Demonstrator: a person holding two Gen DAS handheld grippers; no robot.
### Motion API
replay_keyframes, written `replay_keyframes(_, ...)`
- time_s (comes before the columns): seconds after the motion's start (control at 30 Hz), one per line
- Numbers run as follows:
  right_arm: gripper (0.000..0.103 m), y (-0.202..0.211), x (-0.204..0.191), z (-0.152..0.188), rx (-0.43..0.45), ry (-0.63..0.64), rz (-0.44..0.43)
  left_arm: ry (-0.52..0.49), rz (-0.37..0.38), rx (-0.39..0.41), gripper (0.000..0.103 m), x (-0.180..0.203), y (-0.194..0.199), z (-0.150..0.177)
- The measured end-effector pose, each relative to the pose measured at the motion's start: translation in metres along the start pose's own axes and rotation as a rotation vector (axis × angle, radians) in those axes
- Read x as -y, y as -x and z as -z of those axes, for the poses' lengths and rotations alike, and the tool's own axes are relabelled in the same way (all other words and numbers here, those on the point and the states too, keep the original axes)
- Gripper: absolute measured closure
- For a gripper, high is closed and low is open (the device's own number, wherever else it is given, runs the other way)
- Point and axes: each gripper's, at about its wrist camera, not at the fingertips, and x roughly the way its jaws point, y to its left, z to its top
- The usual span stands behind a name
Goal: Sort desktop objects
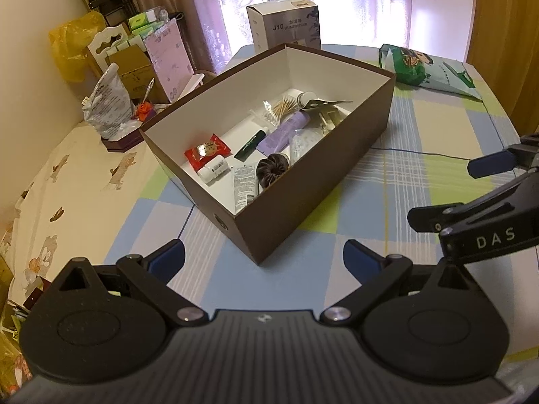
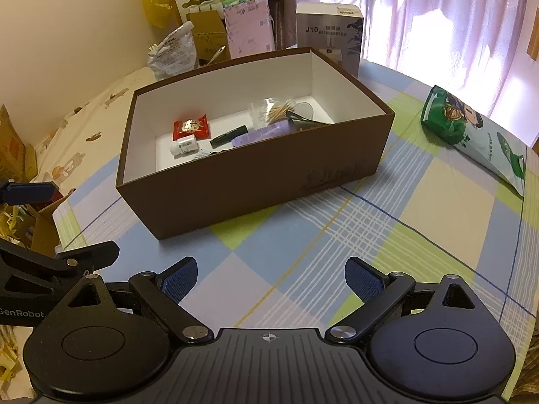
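Note:
A brown box (image 1: 303,202) (image 2: 235,188) with a white inside stands open on the checked tablecloth. In it lie a red packet (image 1: 207,151) (image 2: 190,128), a small white bottle (image 1: 214,168) (image 2: 183,144), a dark green tube (image 1: 251,144) (image 2: 229,136), a purple tube (image 1: 286,131) (image 2: 262,133), a brown scrunchie (image 1: 272,168), a white tube (image 1: 245,188) and a bag of cotton swabs (image 1: 279,109) (image 2: 273,109). My left gripper (image 1: 264,259) (image 2: 67,222) is open and empty just short of the box's near corner. My right gripper (image 2: 271,277) (image 1: 444,192) is open and empty before the box's long side.
A green snack bag (image 1: 424,67) (image 2: 471,134) lies on the table right of the box. A humidifier carton (image 1: 283,23) (image 2: 328,33) stands behind it. Bags and cartons crowd the far left by the wall. The tablecloth (image 2: 370,235) runs bare between grippers and box.

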Motion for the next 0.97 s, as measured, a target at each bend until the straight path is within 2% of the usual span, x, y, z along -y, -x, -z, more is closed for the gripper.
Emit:
replay_keyframes(0.4, 0.004, -0.001, 0.004, 0.002, 0.002, 0.009, -0.016, 0.016, -0.029, -0.023, 0.004, 0.007, -0.002, 0.005)
replay_keyframes(0.97, 0.004, -0.018, 0.007, -0.022, 0.005, -0.001, -0.015, 0.013, -0.030, -0.020, 0.004, -0.005, -0.023, -0.015)
